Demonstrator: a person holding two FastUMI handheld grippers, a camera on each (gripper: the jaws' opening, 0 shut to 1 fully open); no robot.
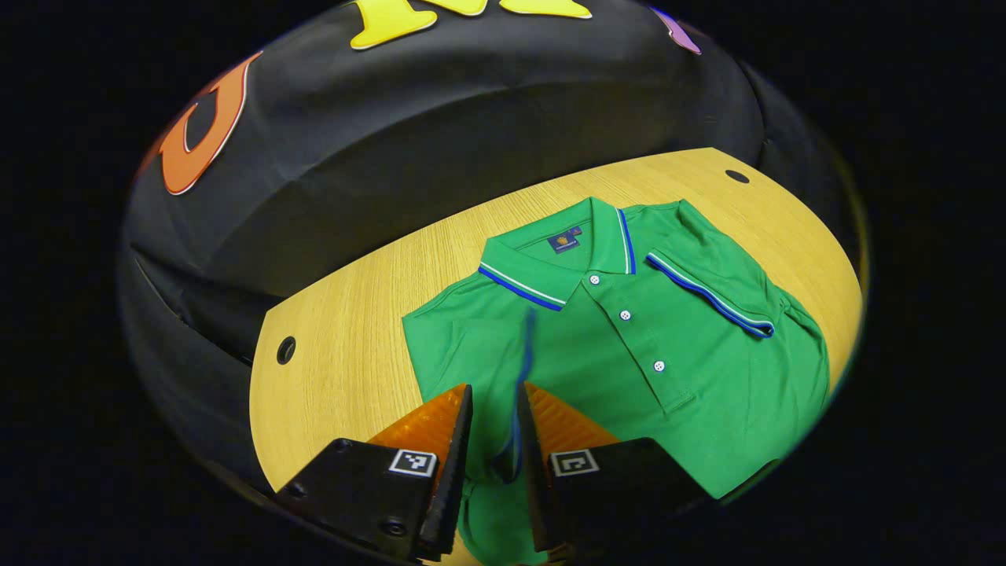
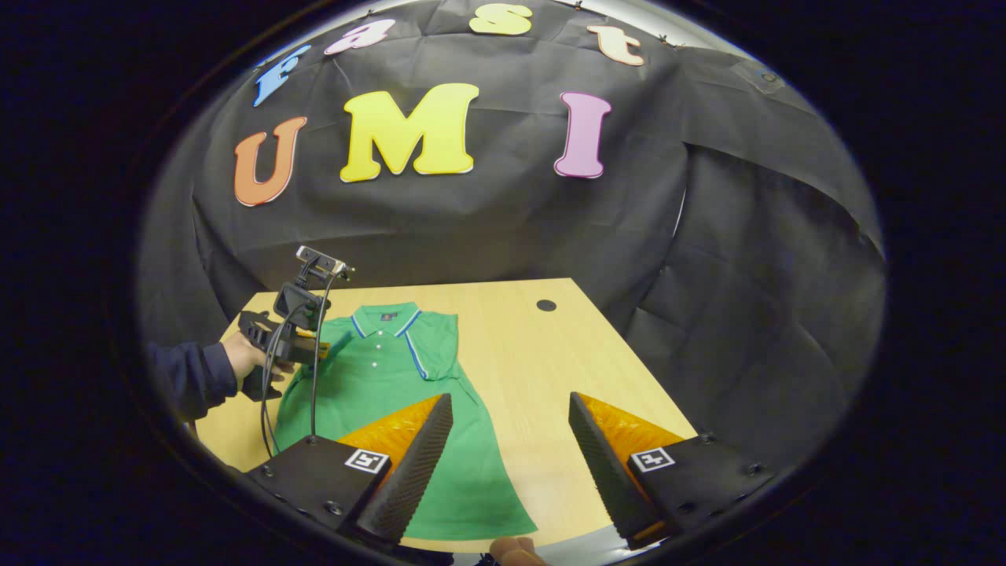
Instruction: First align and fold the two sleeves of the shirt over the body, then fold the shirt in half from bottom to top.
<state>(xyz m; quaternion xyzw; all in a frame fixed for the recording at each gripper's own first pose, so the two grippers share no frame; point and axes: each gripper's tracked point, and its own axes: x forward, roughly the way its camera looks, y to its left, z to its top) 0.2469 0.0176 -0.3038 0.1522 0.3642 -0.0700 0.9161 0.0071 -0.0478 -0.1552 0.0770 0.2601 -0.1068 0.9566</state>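
While the left tool pinches the shirt's left sleeve by its blue-trimmed cuff, probably to carry it across the body, the right sleeve already lies folded over the chest. Spread flat on the tabletop, the green shirt keeps its collar far. Hovering near the hem, the right tool is spread and empty. The collar label is too small to read.

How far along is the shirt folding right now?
One sleeve already lies folded across the green polo shirt. The left tongs are pinching the other sleeve, carrying it over the body. The right tongs hang open. The bottom-to-top fold remains.
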